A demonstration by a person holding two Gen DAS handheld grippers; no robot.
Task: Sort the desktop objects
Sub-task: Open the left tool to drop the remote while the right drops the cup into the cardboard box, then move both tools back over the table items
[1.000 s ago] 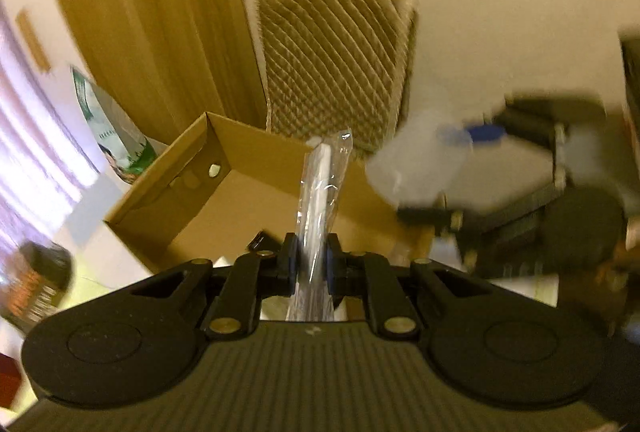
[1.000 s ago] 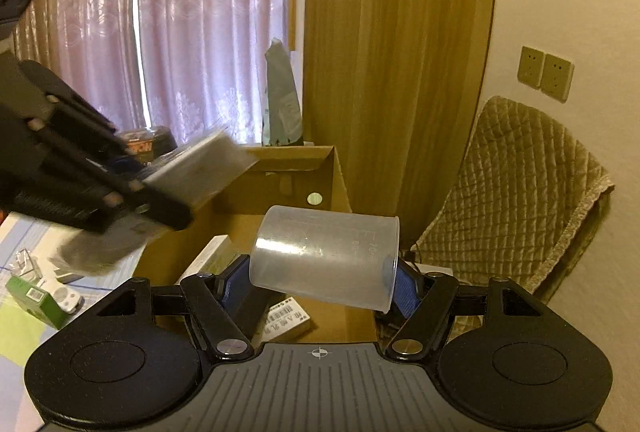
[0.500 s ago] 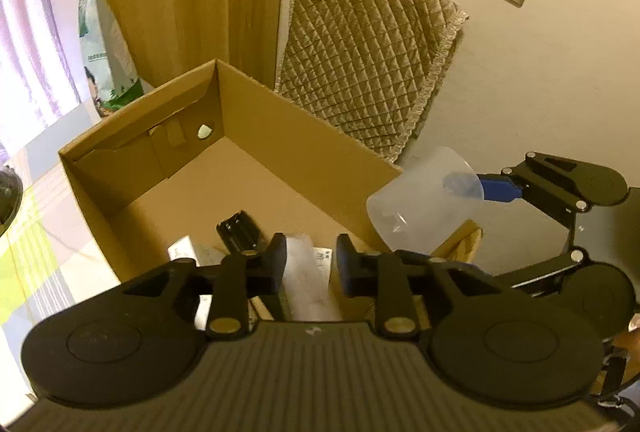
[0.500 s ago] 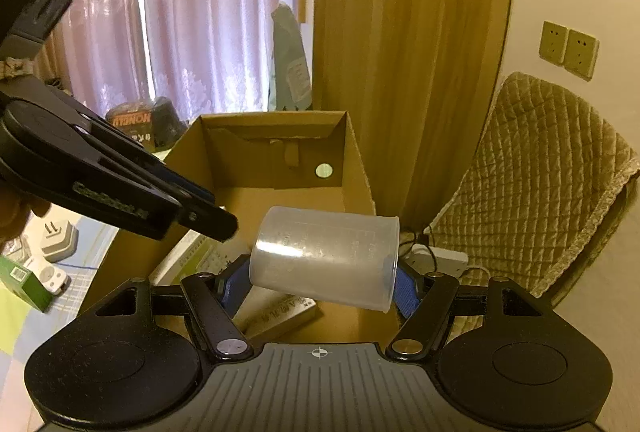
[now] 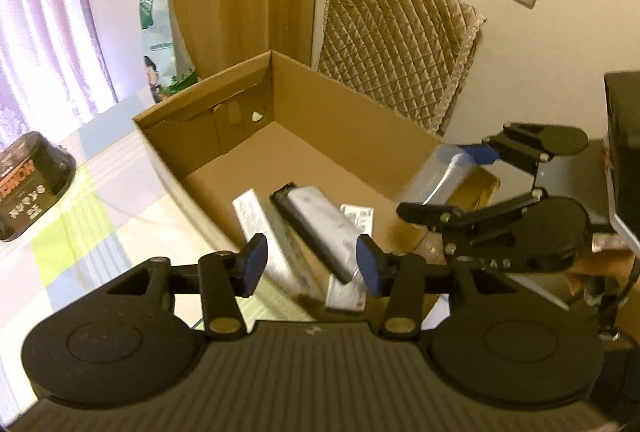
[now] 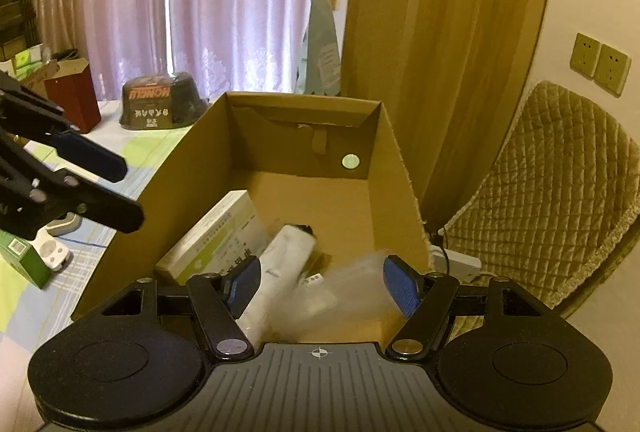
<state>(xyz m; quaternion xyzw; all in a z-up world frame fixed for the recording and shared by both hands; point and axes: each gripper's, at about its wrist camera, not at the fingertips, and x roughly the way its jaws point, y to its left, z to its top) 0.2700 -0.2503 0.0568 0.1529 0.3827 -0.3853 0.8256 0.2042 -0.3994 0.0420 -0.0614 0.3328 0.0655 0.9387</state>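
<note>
Here both the left gripper (image 5: 311, 258) and right gripper (image 6: 321, 282) gape empty over the box (image 6: 394, 160), so the blurred cup (image 6: 352, 284) may bounce out.

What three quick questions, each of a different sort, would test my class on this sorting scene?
1. True or false: the left gripper is shut on a wrapped item.
2. Where does the white carton lie? A: in the cardboard box. B: on the chair. C: on the tablecloth.
3. Fill in: the gripper pads are coloured ____.

Key: 1 false, its jaws stand wide open. 2 A. 3 blue.
</note>
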